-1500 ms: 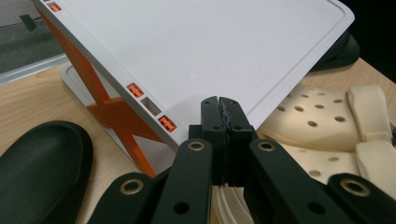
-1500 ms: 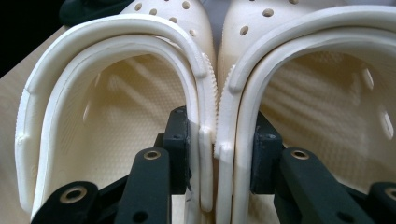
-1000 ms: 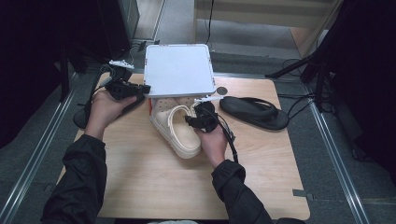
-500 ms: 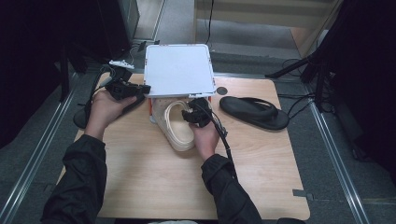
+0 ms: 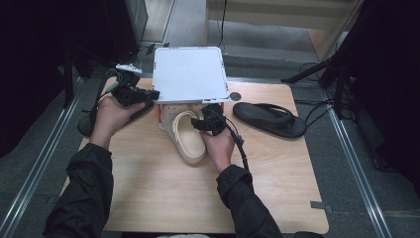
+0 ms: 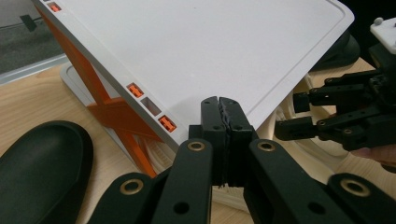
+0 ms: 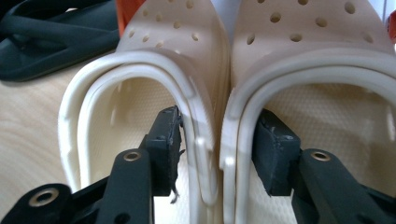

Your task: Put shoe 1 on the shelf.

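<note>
White rack [image 5: 188,74] overhangs cream clogs [image 5: 185,136]; black sandal [image 5: 270,119] beside

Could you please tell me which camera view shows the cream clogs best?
The right gripper view: both cream clogs sit side by side, close up, the right gripper straddling their inner walls. The high view shows them half under the white shelf. The left gripper view shows slivers.
</note>
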Demonstrator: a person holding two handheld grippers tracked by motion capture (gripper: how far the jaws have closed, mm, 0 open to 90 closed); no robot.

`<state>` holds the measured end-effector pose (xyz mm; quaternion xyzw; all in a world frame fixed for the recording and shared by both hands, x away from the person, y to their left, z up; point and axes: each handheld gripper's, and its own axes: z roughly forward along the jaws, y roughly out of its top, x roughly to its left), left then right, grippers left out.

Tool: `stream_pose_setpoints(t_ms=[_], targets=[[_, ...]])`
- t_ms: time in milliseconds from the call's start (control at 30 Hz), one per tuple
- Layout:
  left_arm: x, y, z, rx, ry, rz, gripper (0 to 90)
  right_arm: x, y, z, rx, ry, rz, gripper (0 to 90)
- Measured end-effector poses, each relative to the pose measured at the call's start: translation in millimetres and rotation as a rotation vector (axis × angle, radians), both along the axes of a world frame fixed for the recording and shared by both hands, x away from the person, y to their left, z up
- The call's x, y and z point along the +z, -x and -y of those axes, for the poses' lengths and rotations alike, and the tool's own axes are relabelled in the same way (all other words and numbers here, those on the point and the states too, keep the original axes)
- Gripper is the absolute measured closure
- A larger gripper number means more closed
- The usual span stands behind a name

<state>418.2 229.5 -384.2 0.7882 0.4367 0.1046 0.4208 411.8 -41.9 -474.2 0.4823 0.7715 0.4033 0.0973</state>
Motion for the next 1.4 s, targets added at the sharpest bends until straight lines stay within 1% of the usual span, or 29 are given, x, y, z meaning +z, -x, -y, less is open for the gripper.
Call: stream_pose_setpoints(t_ms=[33, 100, 200, 267, 300, 433, 533, 567, 667, 700, 733, 767, 800, 833, 933, 967, 1033, 1067, 1100, 1133, 1167, 1200, 1233, 1300, 1333, 1367, 1400], targets=[[0.0, 0.0, 0.0, 0.000, 0.000, 0.000, 90.0, 3.3, 2.5, 3.0, 0.009, -0.001, -0.001, 53.2], [-0.1, 0.0, -0.1, 0.001, 0.001, 0.000, 90.0, 5.2, 3.9, 4.9, 0.013, -0.002, 0.001, 52.8], [-0.3, -0.1, -0.4, 0.000, 0.003, 0.001, 90.0, 10.5, 10.3, 10.7, 0.023, -0.008, 0.013, 51.7], [-0.2, 0.0, -0.2, 0.002, 0.002, 0.002, 90.0, 12.5, 14.0, 13.7, 0.031, 0.002, 0.017, 51.7], [-0.2, 0.0, -0.1, 0.003, 0.002, 0.002, 90.0, 14.6, 18.5, 18.1, 0.041, 0.011, 0.021, 53.1], [-0.3, 0.1, -0.2, 0.003, 0.003, 0.002, 90.0, 18.8, 26.1, 25.6, 0.058, 0.016, 0.027, 55.1], [-0.3, 0.1, -0.2, 0.003, 0.004, 0.003, 90.0, 23.0, 38.9, 35.8, 0.063, -0.001, 0.042, 56.6], [-0.2, 0.1, -0.5, 0.002, 0.005, 0.000, 90.0, 23.0, 38.9, 35.8, 0.063, -0.001, 0.042, 56.6], [-0.4, 0.2, -0.2, 0.004, 0.004, 0.003, 90.0, 25.2, 49.8, 42.4, 0.078, -0.015, 0.060, 62.6], [-0.4, 0.2, -0.1, 0.005, 0.004, 0.003, 90.0, 25.8, 57.2, 45.2, 0.097, -0.014, 0.063, 68.0], [-0.4, 0.3, 0.0, 0.004, 0.004, 0.003, 90.0, 25.8, 57.2, 45.2, 0.097, -0.014, 0.063, 68.0], [-0.4, 0.3, 0.1, 0.006, 0.004, 0.004, 90.0, 25.4, 60.7, 46.3, 0.109, -0.017, 0.063, 68.8], [-0.6, 0.4, 0.1, 0.006, 0.006, 0.005, 90.0, 23.8, 67.9, 47.9, 0.127, -0.026, 0.060, 73.1], [-0.6, 0.5, 0.1, 0.006, 0.006, 0.005, 90.0, 23.8, 67.9, 47.9, 0.127, -0.026, 0.060, 73.1], [-0.6, 0.5, 0.0, 0.007, 0.005, 0.005, 90.0, 18.9, 79.1, 49.7, 0.152, -0.028, 0.047, 79.0], [-0.3, 0.5, 0.0, 0.005, 0.003, 0.003, 90.0, 13.8, 87.5, 50.4, 0.170, -0.020, 0.045, 84.0], [-0.4, 0.3, -0.2, 0.008, 0.006, 0.001, 90.0, 6.8, 97.0, 51.4, 0.186, -0.033, 0.045, 88.0], [-0.4, 0.3, -0.2, 0.008, 0.006, 0.001, 90.0, 6.8, 97.0, 51.4, 0.186, -0.033, 0.045, 88.0], [-0.4, 0.3, -0.1, 0.008, 0.006, 0.002, 90.0, -1.6, 107.3, 51.7, 0.194, -0.044, 0.062, 90.0], [-0.4, 0.2, 0.0, 0.007, 0.006, 0.001, 90.0, -1.6, 107.3, 51.7, 0.194, -0.044, 0.062, 90.0], [-0.3, 0.3, 0.1, 0.009, 0.006, 0.000, 90.0, -10.3, 114.9, 49.9, 0.206, -0.046, 0.061, 90.0], [-0.3, 0.4, 0.1, 0.010, 0.005, 0.000, 90.0, -13.8, 117.7, 48.1, 0.212, -0.037, 0.057, 90.0], [-0.2, 0.5, 0.1, 0.011, 0.004, 0.000, 90.0, -13.8, 117.7, 48.1, 0.212, -0.037, 0.057, 90.0], [0.0, 0.6, 0.3, 0.010, 0.003, -0.002, 90.0, -18.6, 122.5, 46.0, 0.226, -0.030, 0.050, 90.0], [-0.3, 0.5, 0.3, 0.012, 0.004, 0.001, 90.0, -21.5, 125.4, 44.6, 0.238, -0.008, 0.044, 90.0], [-0.2, 0.5, 0.0, 0.011, 0.006, -0.001, 90.0, -21.5, 125.4, 44.6, 0.238, -0.008, 0.044, 90.0], [-0.3, 0.4, -0.2, 0.011, 0.007, -0.001, 90.0, -25.1, 127.3, 44.4, 0.238, -0.013, 0.033, 90.0]])
